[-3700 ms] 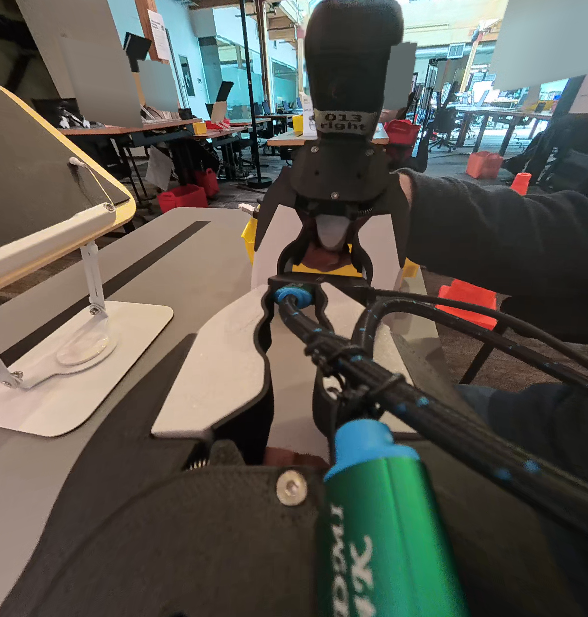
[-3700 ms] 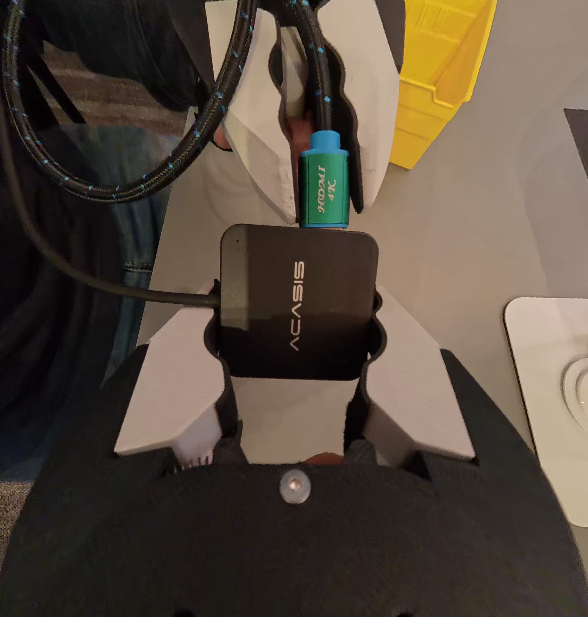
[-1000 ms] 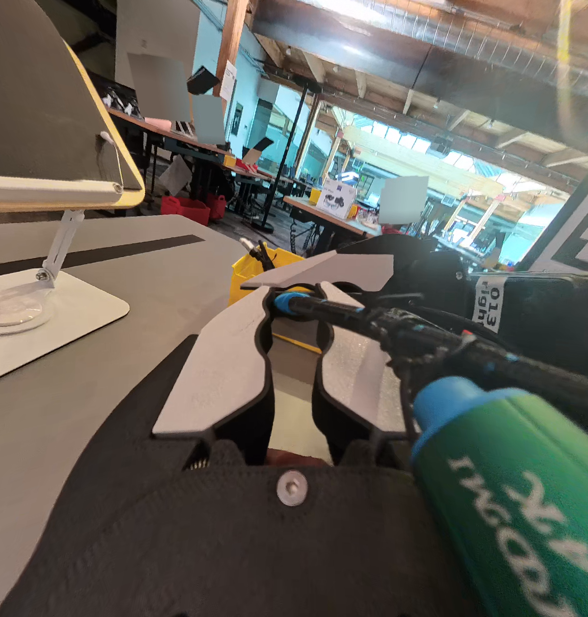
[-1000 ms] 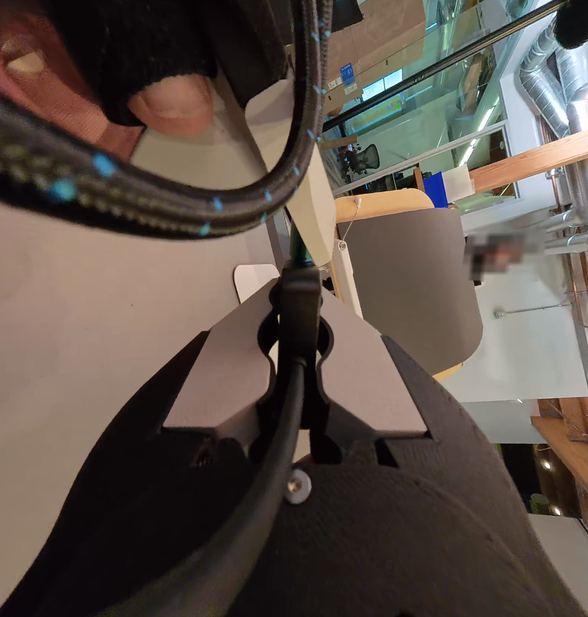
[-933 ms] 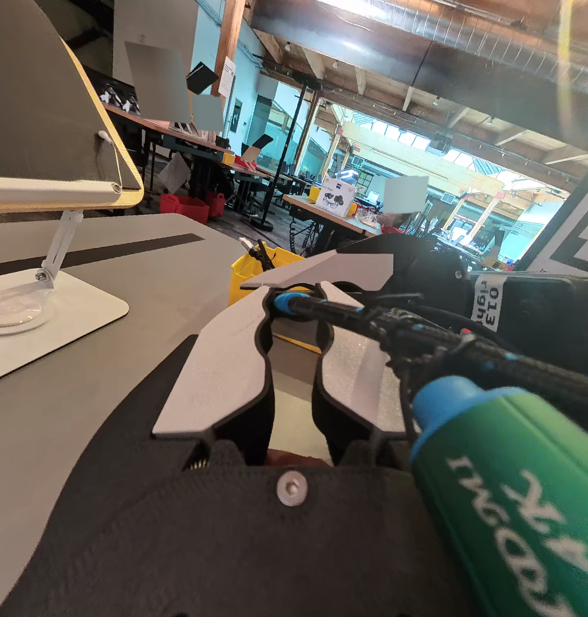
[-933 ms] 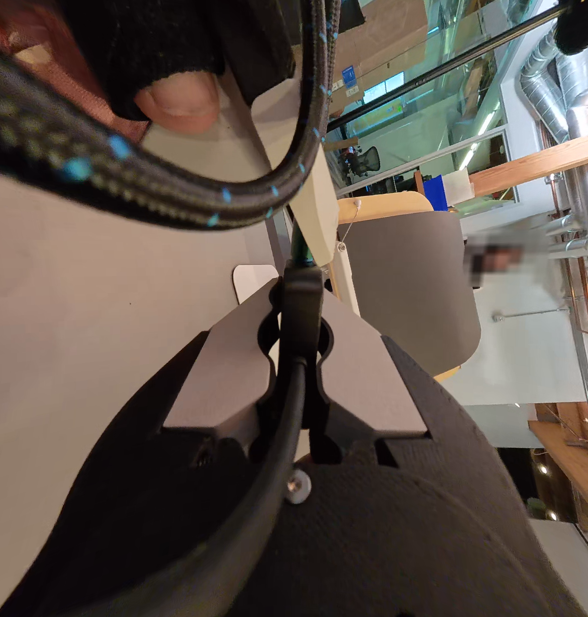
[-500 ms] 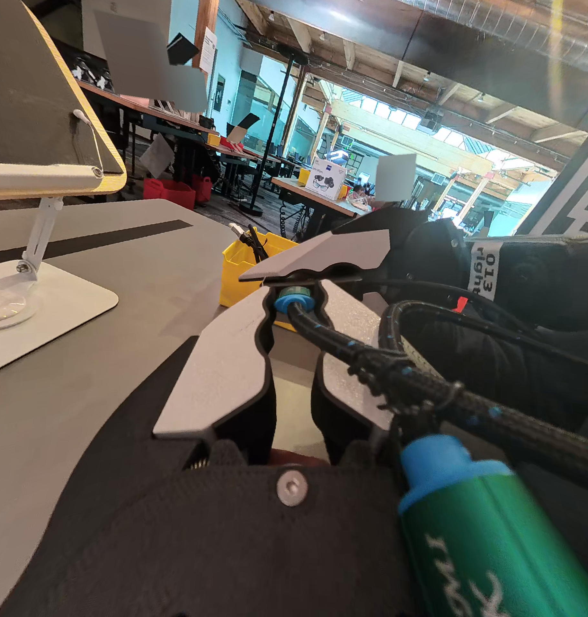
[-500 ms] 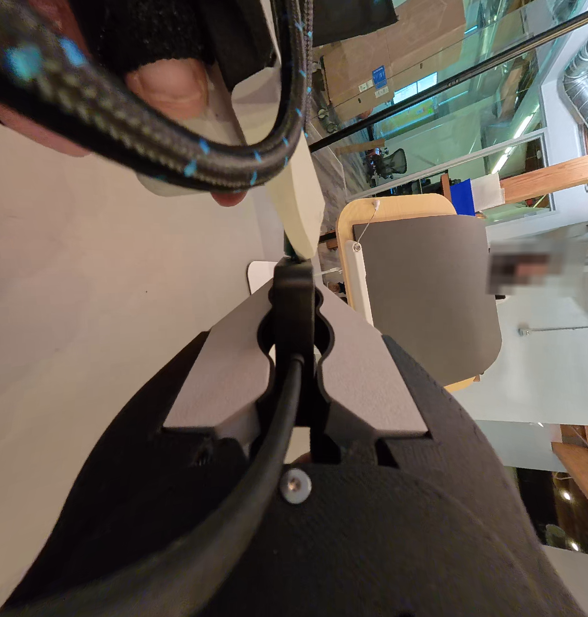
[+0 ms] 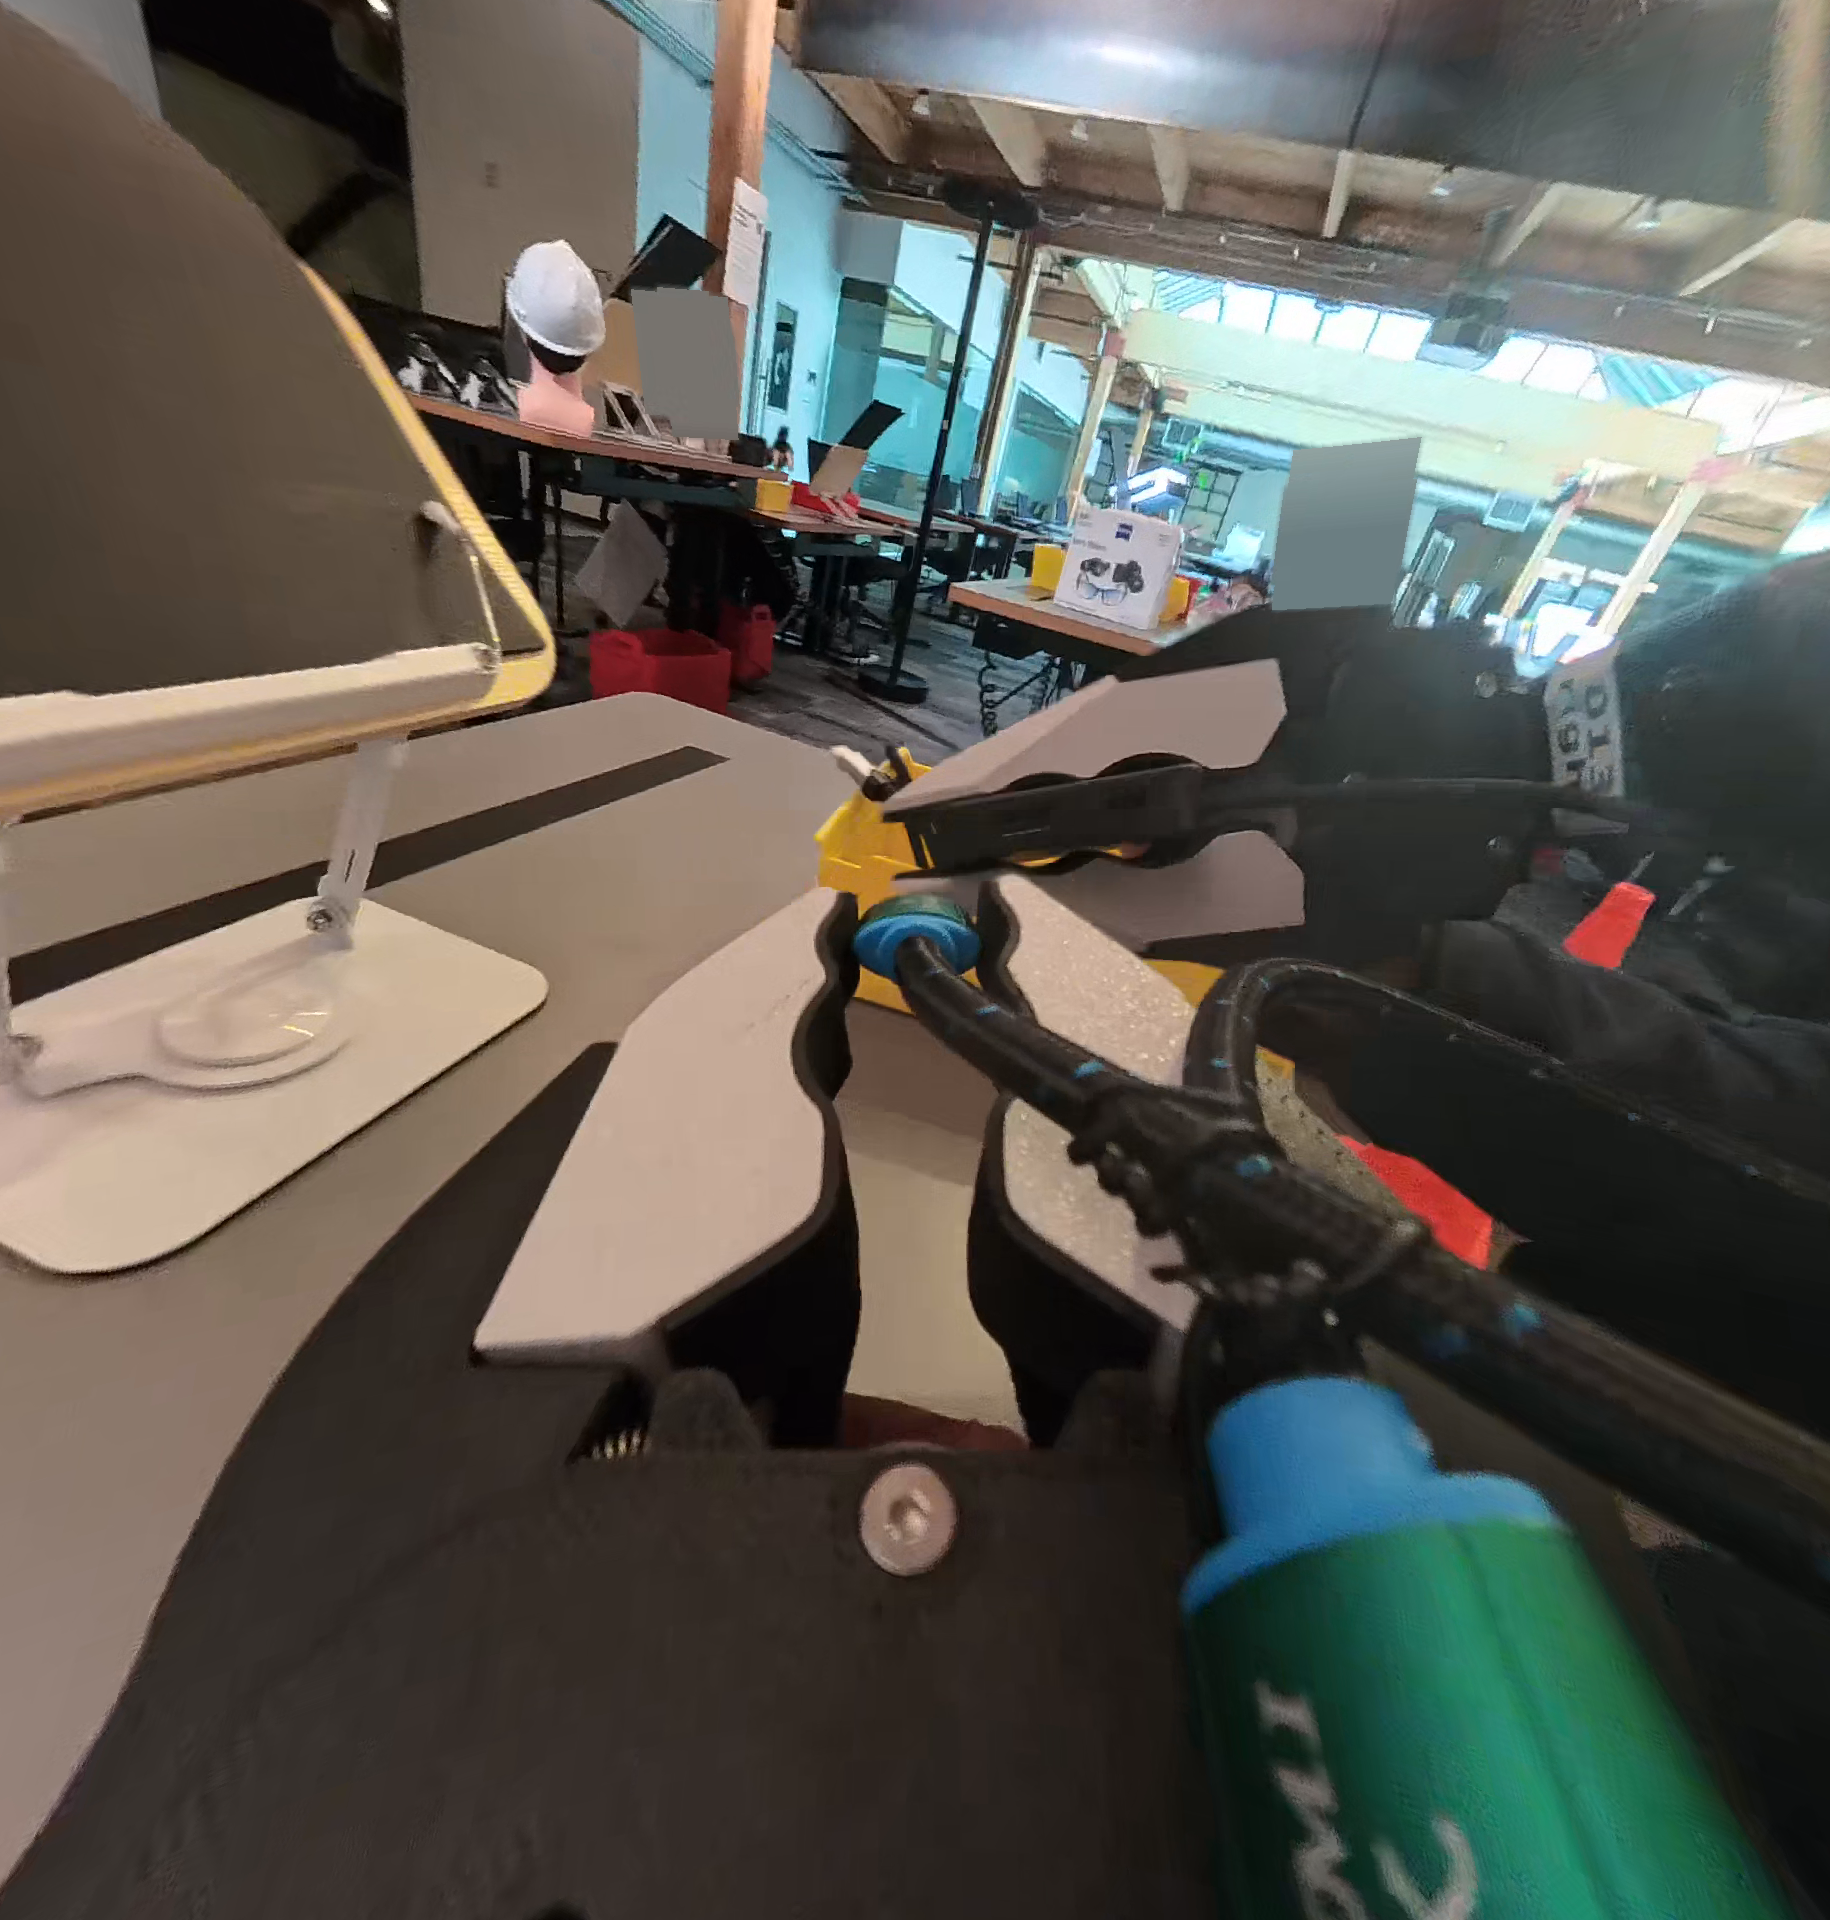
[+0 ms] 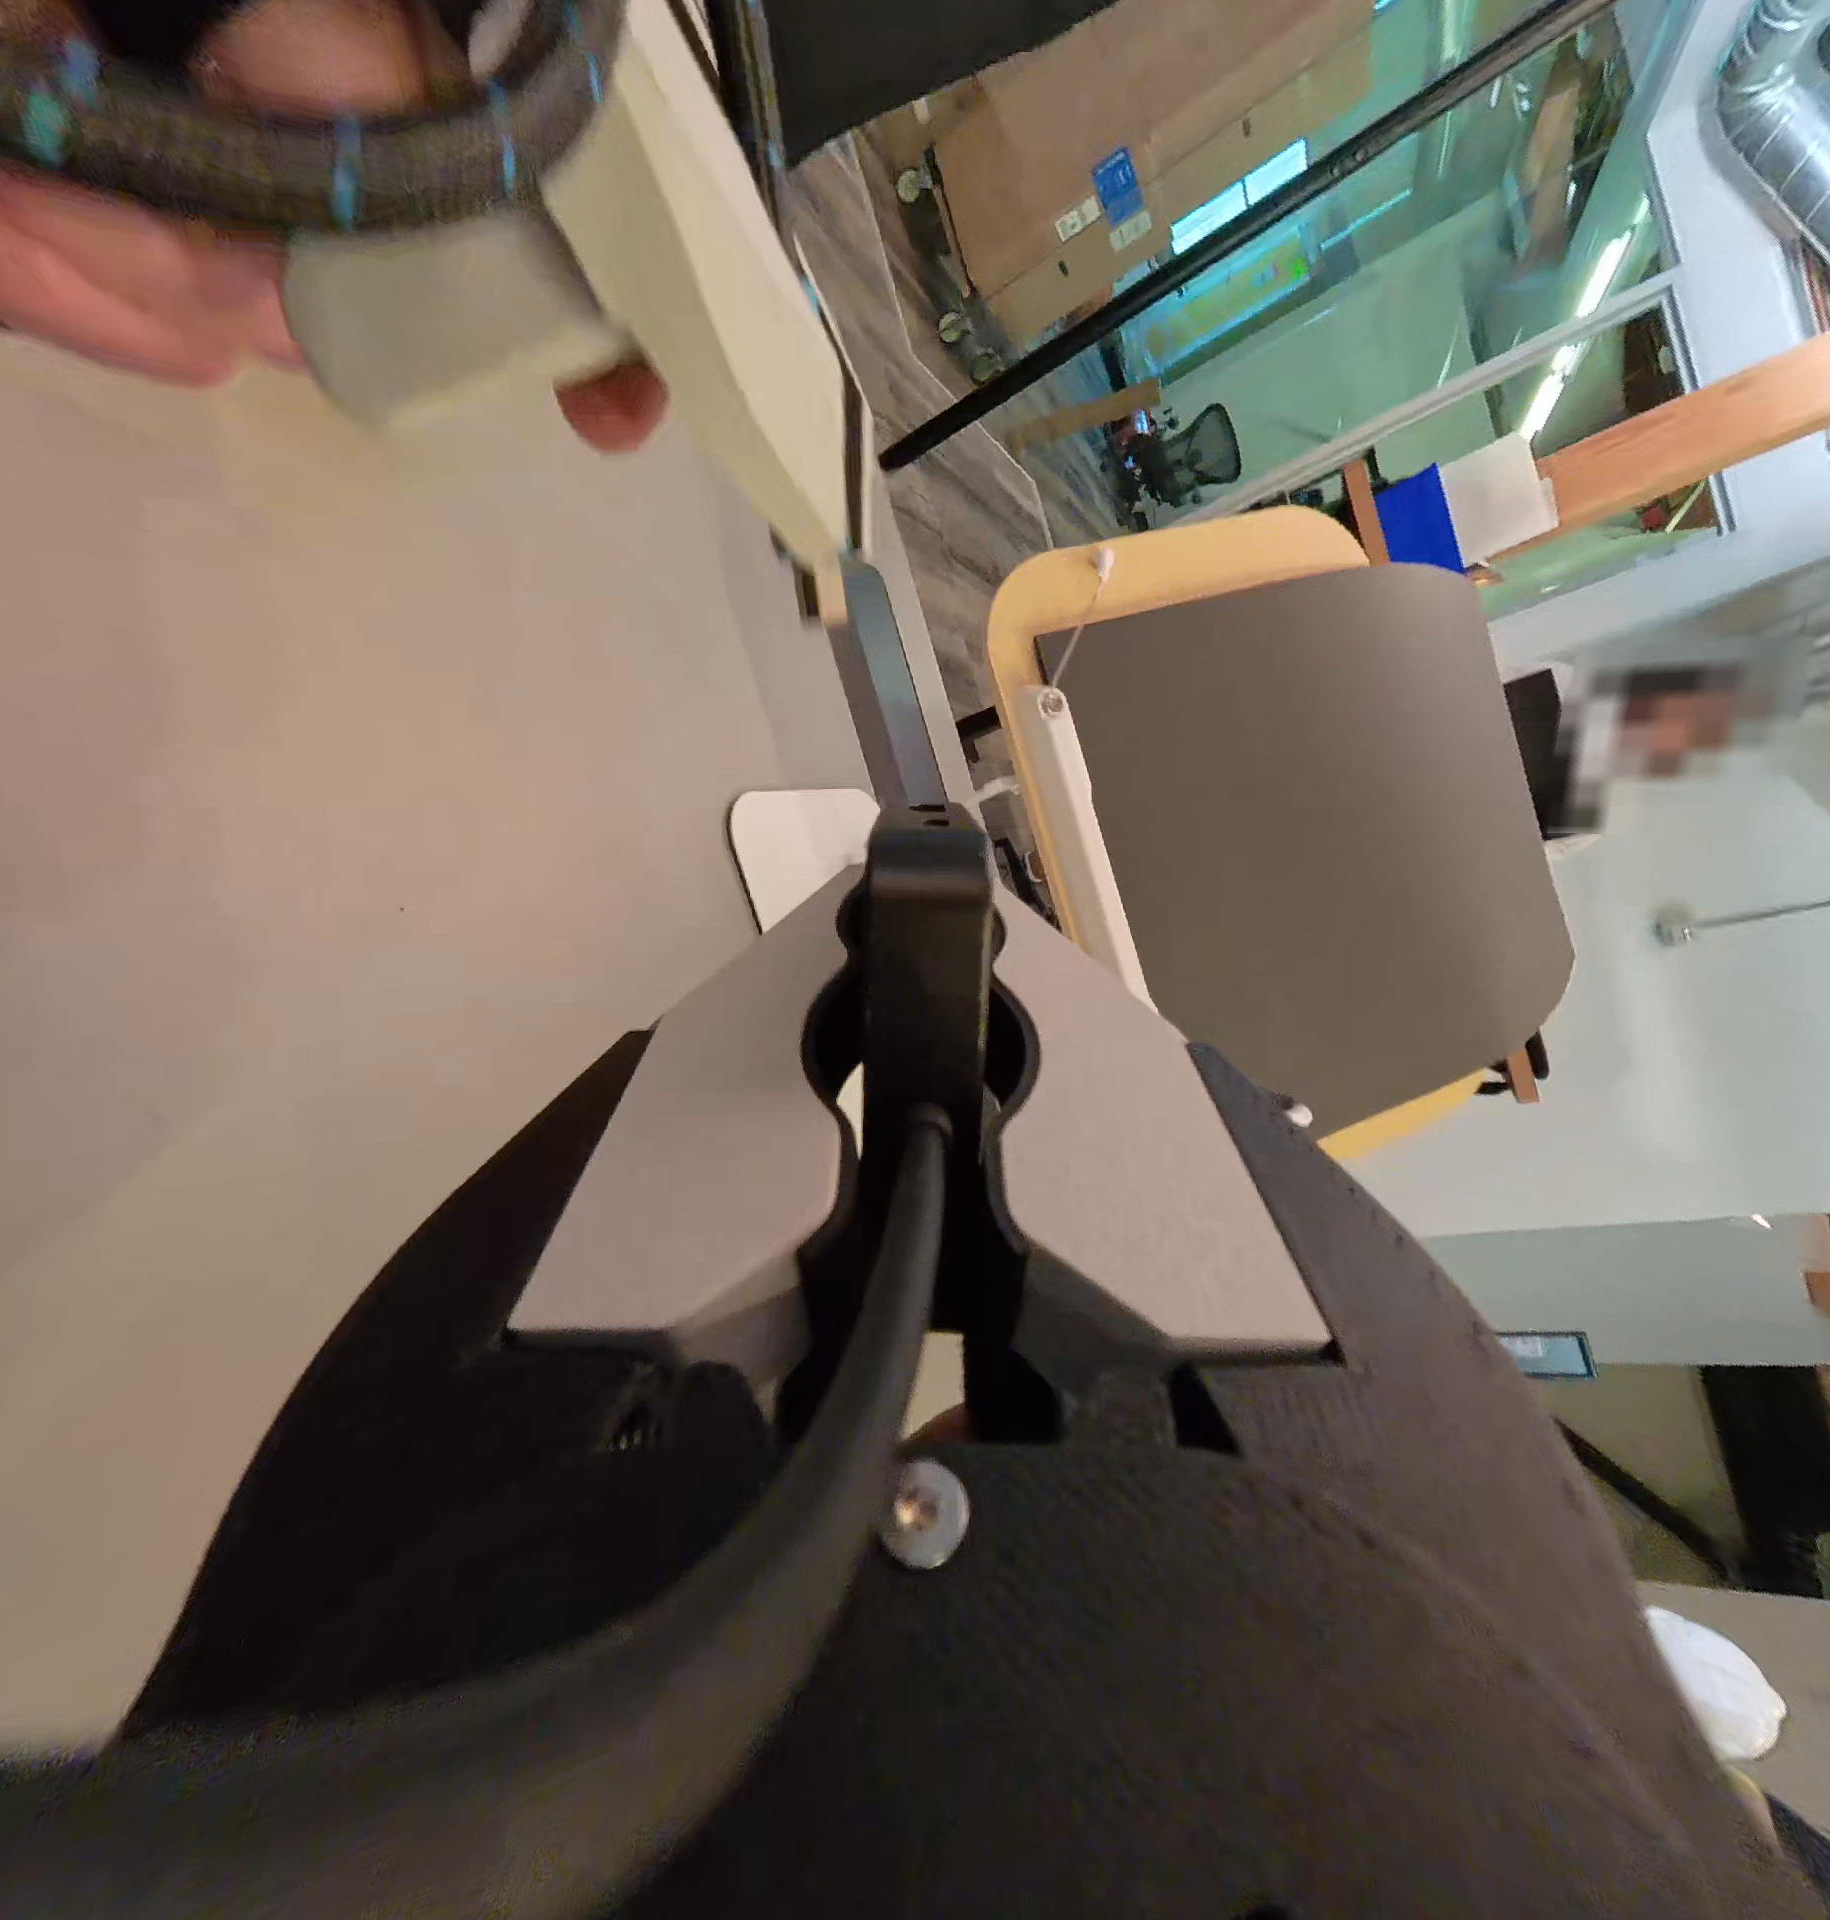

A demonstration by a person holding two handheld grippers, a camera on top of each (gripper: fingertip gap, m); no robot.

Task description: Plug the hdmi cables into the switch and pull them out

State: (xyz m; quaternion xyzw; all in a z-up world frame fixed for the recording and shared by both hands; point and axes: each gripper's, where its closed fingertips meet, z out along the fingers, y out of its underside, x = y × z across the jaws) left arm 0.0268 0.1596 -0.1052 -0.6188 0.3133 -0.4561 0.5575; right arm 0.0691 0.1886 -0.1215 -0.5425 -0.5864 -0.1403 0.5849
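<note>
My left gripper [image 9: 911, 920] is shut on a green HDMI plug with a blue collar [image 9: 909, 932]. Its black braided cable [image 9: 1181, 1132] loops back to a second green plug [image 9: 1430, 1704] lying at the lower right. My right gripper [image 10: 926, 883] is shut on the black switch [image 10: 926, 935], held edge-on, with the switch's own black cable [image 10: 880, 1278] trailing back. In the left wrist view the switch [image 9: 1056, 821] sits between the right gripper's fingers [image 9: 1129, 717], just beyond and above the held plug, apart from it.
A white stand [image 9: 236, 1081] carrying a dark board [image 9: 163, 447] stands on the grey table [image 9: 641, 831] at the left. A yellow bin [image 9: 849, 847] sits behind the grippers. The person's dark sleeve [image 9: 1617, 1039] is at the right. One gripper's finger ends stand about 6 centimetres off the other's.
The plug was seated in the switch 3.7 s ago, and its tip was still at the switch half a second ago. Now the two grippers have drawn apart and the plug is out.
</note>
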